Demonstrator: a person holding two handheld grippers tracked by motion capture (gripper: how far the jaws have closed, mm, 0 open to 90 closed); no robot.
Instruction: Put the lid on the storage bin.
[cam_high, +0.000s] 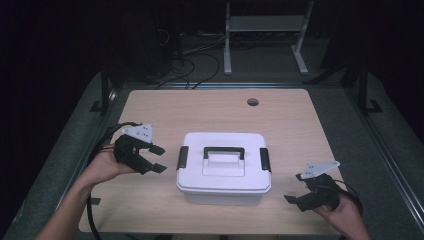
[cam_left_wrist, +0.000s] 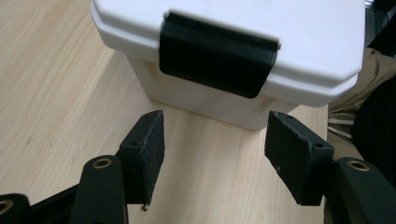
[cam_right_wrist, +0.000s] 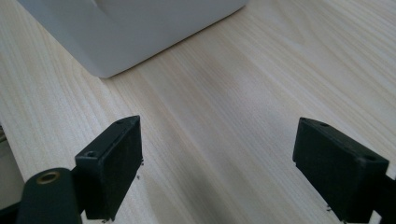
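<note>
A white plastic box (cam_high: 223, 167) with a lid, a black carry handle (cam_high: 223, 151) and two black side latches stands at the middle of the wooden table (cam_high: 220, 112). Its left latch (cam_high: 183, 157) is down, seen close in the left gripper view (cam_left_wrist: 217, 55). My left gripper (cam_high: 156, 158) hovers just left of that latch, open, nothing between its jaws (cam_left_wrist: 215, 154). My right gripper (cam_high: 291, 201) sits low at the box's front right, open and apart from it. The box's lower corner (cam_right_wrist: 121, 32) lies ahead of its jaws (cam_right_wrist: 217, 163).
A round cable hole (cam_high: 253, 102) is at the table's far side. A white metal frame (cam_high: 265, 30) and cables lie on the dark floor beyond. Bare tabletop surrounds the box. Cables trail from both grippers.
</note>
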